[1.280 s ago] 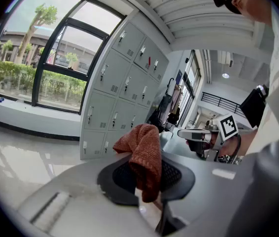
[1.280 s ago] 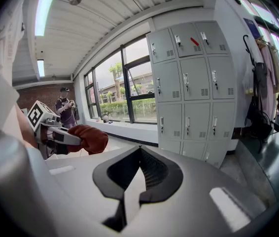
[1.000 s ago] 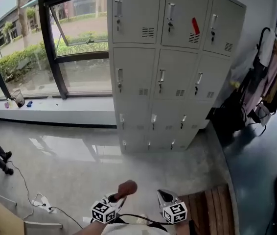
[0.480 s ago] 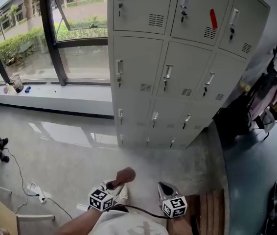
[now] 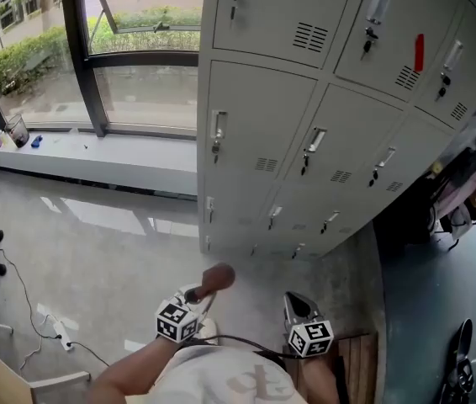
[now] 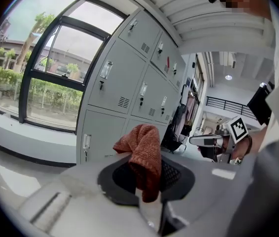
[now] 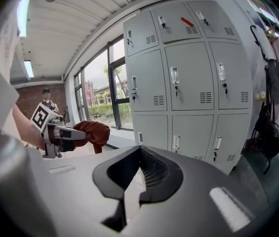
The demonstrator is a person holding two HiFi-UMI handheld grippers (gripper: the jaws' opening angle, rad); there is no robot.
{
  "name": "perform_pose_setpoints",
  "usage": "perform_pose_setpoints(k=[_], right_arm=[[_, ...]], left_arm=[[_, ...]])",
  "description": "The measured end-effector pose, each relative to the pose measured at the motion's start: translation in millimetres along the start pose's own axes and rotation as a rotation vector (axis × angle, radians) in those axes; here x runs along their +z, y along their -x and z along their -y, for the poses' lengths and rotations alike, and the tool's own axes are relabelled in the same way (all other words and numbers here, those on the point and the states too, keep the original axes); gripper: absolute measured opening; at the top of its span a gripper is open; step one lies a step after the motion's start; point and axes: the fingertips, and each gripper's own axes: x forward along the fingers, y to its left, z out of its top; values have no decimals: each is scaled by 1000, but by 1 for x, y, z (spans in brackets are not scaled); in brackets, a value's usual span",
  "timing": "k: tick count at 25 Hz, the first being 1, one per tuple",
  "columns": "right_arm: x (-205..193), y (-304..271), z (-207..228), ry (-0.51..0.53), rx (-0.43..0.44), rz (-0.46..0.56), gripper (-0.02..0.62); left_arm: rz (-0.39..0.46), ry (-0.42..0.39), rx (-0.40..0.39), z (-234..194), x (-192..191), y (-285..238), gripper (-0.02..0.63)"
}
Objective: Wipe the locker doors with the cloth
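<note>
The left tool (image 6: 146,184) is clenching the rust-red knitted cloth (image 6: 142,152), bunched upward and facing the grey locker doors (image 5: 259,133), probably so it is ready for wiping. The right tool (image 7: 137,177) is staying pressed together and empty, also well short of the locker doors.

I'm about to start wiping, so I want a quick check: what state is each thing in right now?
Left claw: shut on the cloth.
Cloth: bunched, not touching the lockers.
Right claw: shut, empty.
Locker doors: all closed.
</note>
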Motion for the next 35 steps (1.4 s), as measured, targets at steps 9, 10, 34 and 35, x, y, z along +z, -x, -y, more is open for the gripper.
perform_pose_setpoints(k=[9,10,34,35], right_arm=[[22,-65,8,11,30,-24,8],[24,-72,10,6,40,-25,8],[115,-220,128,72,384,1,8],[114,-222,129,75,386,-5,8]], left_arm=[[10,48,50,-63,28,-23,54],[-4,44,70,-69,26,-25,54],[-102,172,499,-171,71,-157,55],[-97,179,510,-179,74,-159,55]])
